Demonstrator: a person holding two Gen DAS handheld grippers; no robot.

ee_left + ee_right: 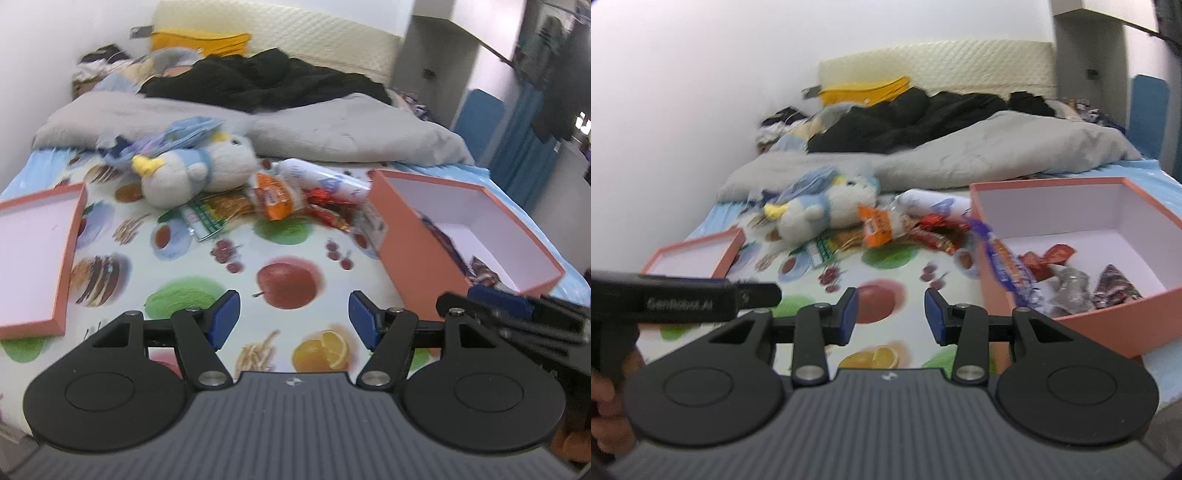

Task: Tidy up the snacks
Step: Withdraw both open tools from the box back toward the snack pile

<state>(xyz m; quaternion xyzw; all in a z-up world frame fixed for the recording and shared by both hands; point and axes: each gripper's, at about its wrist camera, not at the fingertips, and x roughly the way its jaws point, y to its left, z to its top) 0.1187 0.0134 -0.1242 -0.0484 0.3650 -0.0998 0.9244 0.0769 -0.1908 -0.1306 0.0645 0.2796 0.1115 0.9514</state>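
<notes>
A pile of snack packets lies on the fruit-print sheet: an orange packet point(275, 199) point(877, 225), red wrappers point(327, 212) point(934, 230), a white tube point(325, 177) point(923, 201) and a green-checked packet point(207, 216) point(822, 251). An open orange box point(413, 236) point(1123, 325) stands at the right and holds several snacks point(1052, 273). My left gripper point(293, 317) is open and empty above the sheet, left of the box. My right gripper point(888, 314) is open and empty, near the box's left wall.
The box lid point(33, 254) point(694, 254) lies upturned at the left. A plush toy point(195, 166) point(820, 210) rests behind the snacks. A grey blanket point(332, 129) and dark clothes point(258, 81) cover the far bed. The left gripper's body point(683, 299) shows at the right view's left.
</notes>
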